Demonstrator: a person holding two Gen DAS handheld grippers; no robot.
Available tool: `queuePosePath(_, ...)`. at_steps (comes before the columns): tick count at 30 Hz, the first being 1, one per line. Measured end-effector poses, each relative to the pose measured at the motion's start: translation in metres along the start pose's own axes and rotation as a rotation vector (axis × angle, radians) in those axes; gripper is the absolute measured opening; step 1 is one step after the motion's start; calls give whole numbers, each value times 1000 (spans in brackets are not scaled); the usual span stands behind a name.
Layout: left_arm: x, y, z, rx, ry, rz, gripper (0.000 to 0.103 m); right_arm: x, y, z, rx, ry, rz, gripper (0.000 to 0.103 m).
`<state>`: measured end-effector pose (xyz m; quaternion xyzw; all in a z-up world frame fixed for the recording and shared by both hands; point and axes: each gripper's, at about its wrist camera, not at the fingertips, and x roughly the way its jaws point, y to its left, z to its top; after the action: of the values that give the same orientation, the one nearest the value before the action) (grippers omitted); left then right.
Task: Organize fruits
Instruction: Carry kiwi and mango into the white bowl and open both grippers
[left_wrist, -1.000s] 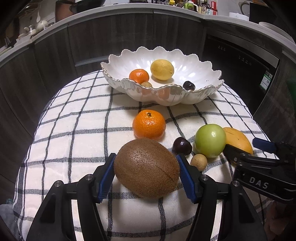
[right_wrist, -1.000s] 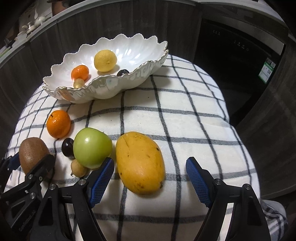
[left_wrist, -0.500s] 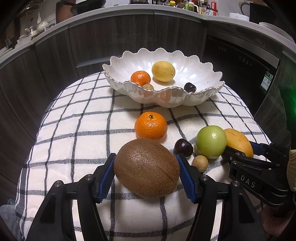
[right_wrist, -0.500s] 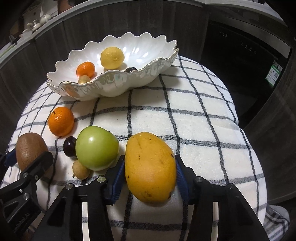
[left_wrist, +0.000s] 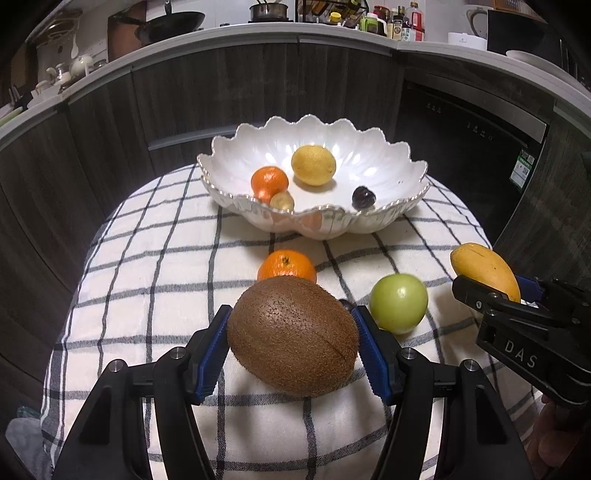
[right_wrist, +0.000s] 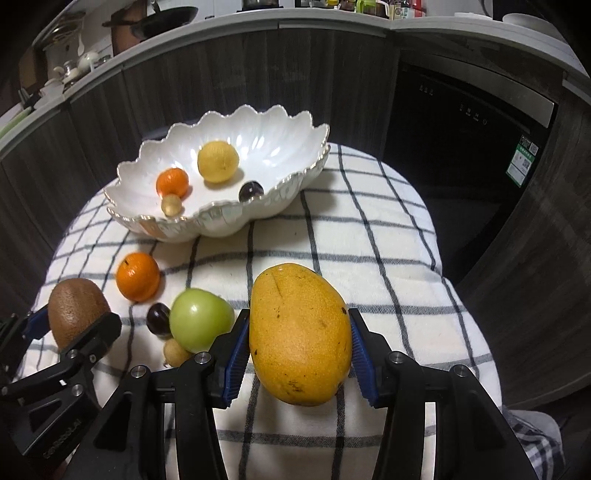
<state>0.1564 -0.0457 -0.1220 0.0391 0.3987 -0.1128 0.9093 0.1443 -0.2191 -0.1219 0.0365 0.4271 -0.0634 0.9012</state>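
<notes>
My left gripper (left_wrist: 293, 349) is shut on a brown kiwi (left_wrist: 293, 335) and holds it above the checked cloth. My right gripper (right_wrist: 297, 349) is shut on a yellow mango (right_wrist: 300, 334), lifted off the cloth. A white scalloped bowl (left_wrist: 391, 162) at the back holds a lemon (left_wrist: 313, 164), a small orange (left_wrist: 269, 182), a dark plum (left_wrist: 363, 197) and a small tan fruit (left_wrist: 282, 201). On the cloth lie an orange (left_wrist: 286, 264), a green apple (left_wrist: 399, 302), a dark plum (right_wrist: 158, 315) and a small tan fruit (right_wrist: 176, 352).
The checked cloth (left_wrist: 155, 258) covers a small round table that drops off on all sides. Dark cabinets (left_wrist: 110, 110) and a dishwasher front (right_wrist: 461, 122) stand behind it. A counter with pans and bottles runs along the top.
The right gripper closed on the mango and lifted it. The left gripper raised the kiwi off the cloth. Both moved up and toward the bowl.
</notes>
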Motion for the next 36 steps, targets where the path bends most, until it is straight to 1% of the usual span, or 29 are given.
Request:
queuePosePath(6,-6,1,17,4,-25,4,64,-10,2,17,-8,-34,15,50)
queuePosePath(11,-7,2,41,6,-59,-3,64,-14,4,39,-13,-70,28,50)
queuePosePath(18,1,2,80,29,-96,-19,64,-9,7,71,-18,-102,43,50)
queuePosePath(22,13,5,100,42,-117,-17,64,2,9,91,-27,-109,50,50)
queuePosePath(25,27,8,111,40,-105,-18,64,14,12,107,-38,-105,45,50)
queuePosePath(28,40,10,119,53,-94,-8,64,29,14,119,-38,-81,46,50)
queuePosePath(36,69,16,125,35,-29,-17,64,58,21,124,-29,-1,77,50)
